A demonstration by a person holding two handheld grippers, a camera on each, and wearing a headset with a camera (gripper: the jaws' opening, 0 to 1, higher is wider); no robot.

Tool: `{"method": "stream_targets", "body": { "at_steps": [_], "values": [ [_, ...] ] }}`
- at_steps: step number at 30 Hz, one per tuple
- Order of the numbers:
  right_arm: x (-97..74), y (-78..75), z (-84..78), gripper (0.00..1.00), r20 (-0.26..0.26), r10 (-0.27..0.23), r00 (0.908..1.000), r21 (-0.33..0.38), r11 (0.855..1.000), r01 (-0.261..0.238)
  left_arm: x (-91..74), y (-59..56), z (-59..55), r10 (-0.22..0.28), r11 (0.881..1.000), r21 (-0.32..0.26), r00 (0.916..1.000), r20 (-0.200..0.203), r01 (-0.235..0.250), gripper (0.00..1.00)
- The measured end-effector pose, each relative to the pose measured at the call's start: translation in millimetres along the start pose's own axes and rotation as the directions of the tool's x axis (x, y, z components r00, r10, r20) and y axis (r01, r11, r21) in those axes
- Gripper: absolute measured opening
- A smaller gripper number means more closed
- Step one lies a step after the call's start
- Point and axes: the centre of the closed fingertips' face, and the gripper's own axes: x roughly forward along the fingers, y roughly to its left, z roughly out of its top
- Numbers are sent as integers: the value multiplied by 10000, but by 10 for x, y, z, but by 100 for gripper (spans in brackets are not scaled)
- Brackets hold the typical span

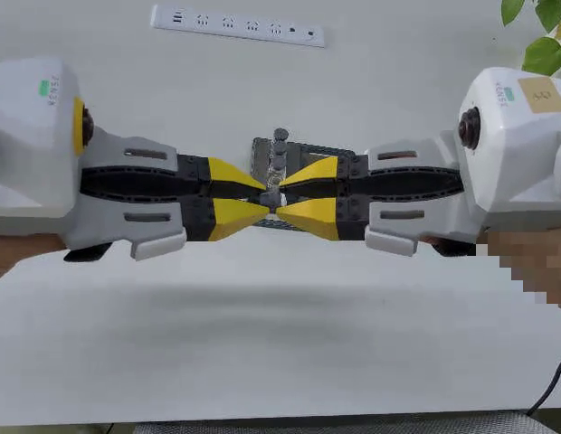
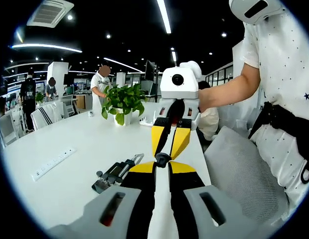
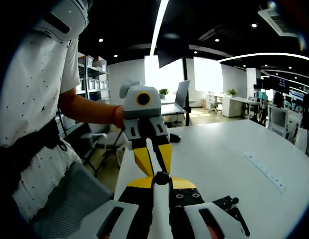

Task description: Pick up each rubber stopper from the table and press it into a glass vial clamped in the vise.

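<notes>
Where tips meet: rubber stopper, it seems, held above the table, near vise.
Left gripper: jaws closed on it.
Right gripper: likewise.
Progress: picked up; pressing not begun; vial not discernible.

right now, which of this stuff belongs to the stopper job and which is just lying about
In the job: left tongs, right tongs, the rubber stopper pinched where their tips meet, the vise behind them.

Lying about: power strip, potted plant, mesh chair.
</notes>
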Motion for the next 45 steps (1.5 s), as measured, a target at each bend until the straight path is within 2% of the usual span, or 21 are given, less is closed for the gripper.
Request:
{"method": "stream_targets", "body": {
  "at_steps": [6,9,14,17,21,24,25,27,28,30,32,34,35,36,37,39,40,41,42,43,45],
  "values": [
    [0,-62,-40,5,-325,-70,9994,78,9999,73,-14,27,-70,195,9998,54,9997,-153,-194,13],
    [-21,-120,-46,5,-478,-182,9987,271,9994,196,-45,84,-123,412,9991,49,9989,-243,-411,18],
    [-77,-292,-137,5,-1078,-526,9928,299,9980,561,-89,194,-214,763,9971,76,9961,-436,-760,27],
    [-91,-408,-162,5,-1470,-719,9865,265,9967,766,-97,274,-274,1074,9941,205,9927,-553,-1064,36],
    [-93,-576,-226,5,-2116,-889,9733,123,9955,936,-104,350,-340,1356,9906,279,9888,-619,-1341,49],
    [-91,-715,-292,5,-2796,-1015,9547,-22,9945,1051,-115,412,-385,1616,9866,340,9848,-642,-1597,59],
    [-80,-759,-310,5,-3064,-1130,9452,-197,9935,1124,-120,433,-398,1685,9855,295,9838,-605,-1669,62],
    [-45,-816,-313,5,-3271,-1005,9396,-111,9947,1025,-129,478,-422,1868,9822,302,9810,-528,-1854,70],
    [-43,-850,-334,5,-3493,-1035,9313,-175,9944,1039,-134,492,-435,1922,9812,270,9800,-519,-1911,73],
    [-35,-911,-399,5,-4154,-1049,9036,-464,9945,941,-147,522,-475,2035,9790,271,9777,-527,-2023,78],
    [12,-948,-415,5,-4454,-981,8900,-570,9951,812,-157,550,-518,2148,9766,208,9750,-564,-2139,82],
    [30,-983,-458,5,-4826,-853,8717,-607,9961,639,-162,559,-543,2173,9761,127,9747,-524,-2169,87],
    [40,-1003,-485,5,-5143,-810,8538,-755,9959,491,-164,567,-562,2226,9749,95,9735,-515,-2225,88],
    [52,-1011,-508,5,-5340,-737,8423,-746,9964,399,-165,571,-575,2260,9741,92,9728,-502,-2258,91],
    [73,-1028,-537,5,-5580,-685,8270,-867,9959,240,-164,572,-594,2271,9739,118,9728,-466,-2268,93],
    [101,-1055,-583,5,-5916,-632,8037,-989,9951,54,-160,581,-636,2295,9733,80,9719,-528,-2294,95],
    [133,-1049,-614,5,-6112,-477,7900,-1054,9942,-215,-157,581,-661,2292,9734,52,9719,-529,-2292,96],
    [158,-1042,-626,5,-6183,-420,7848,-1042,9941,-288,-156,577,-670,2290,9734,41,9722,-495,-2291,97],
    [180,-1048,-661,5,-6394,-365,7680,-1049,9937,-401,-151,575,-685,2285,9735,31,9725,-460,-2286,99],
    [190,-1046,-685,5,-6548,-308,7552,-1098,9924,-547,-150,578,-695,2300,9731,12,9720,-476,-2302,99],
    [234,-1050,-746,5,-6783,-164,7346,-1049,9917,-747,-152,583,-722,2341,9722,-10,9711,-466,-2344,99]
  ]
}}
